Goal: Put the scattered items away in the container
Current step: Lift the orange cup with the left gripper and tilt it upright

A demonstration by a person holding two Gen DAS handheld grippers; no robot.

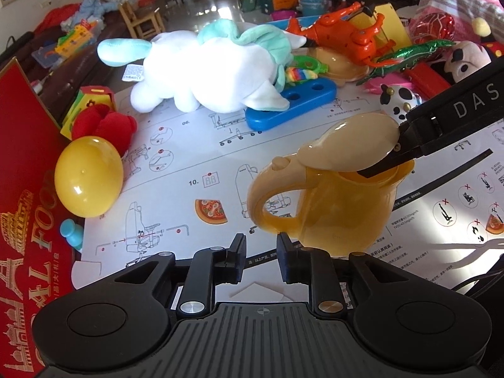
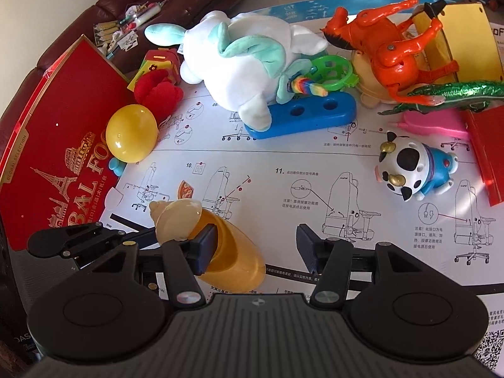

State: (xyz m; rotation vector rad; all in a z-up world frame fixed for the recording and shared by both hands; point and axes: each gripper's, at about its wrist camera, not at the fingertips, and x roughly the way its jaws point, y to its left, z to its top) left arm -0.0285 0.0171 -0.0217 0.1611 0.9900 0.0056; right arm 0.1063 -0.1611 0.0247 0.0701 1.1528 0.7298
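Left wrist view: your left gripper (image 1: pixel 260 242) stands open with nothing between its jaws. The yellow kettle (image 1: pixel 334 208) sits just ahead of it and slightly to the right, upright on the printed instruction sheet (image 1: pixel 195 163). Its looped handle (image 1: pixel 267 201) points towards this gripper, and your right-hand finger is almost against the loop's foot. The body is smooth, translucent amber plastic, rounded and glossy. The cream lid (image 1: pixel 349 145) is opaque, dome-shaped and hinged up at the handle side. From the far side of the kettle the right gripper (image 1: pixel 406 148) comes in with a fingertip under the raised lid, at the mouth. The red box (image 1: pixel 22 145), probably your container, lies well to the left of the kettle; it is stiff printed card.

Right wrist view: the right gripper (image 2: pixel 256 242) is also open. One finger is inside the kettle's (image 2: pixel 239 258) mouth beneath the lid (image 2: pixel 176 217); the other stands well clear outside, so the thin wall lies between them, unpressed. This hand is nearer a hold: close on the rim. The slick wall may slip. The red box (image 2: pixel 63 132) rises beyond the kettle, to its left.
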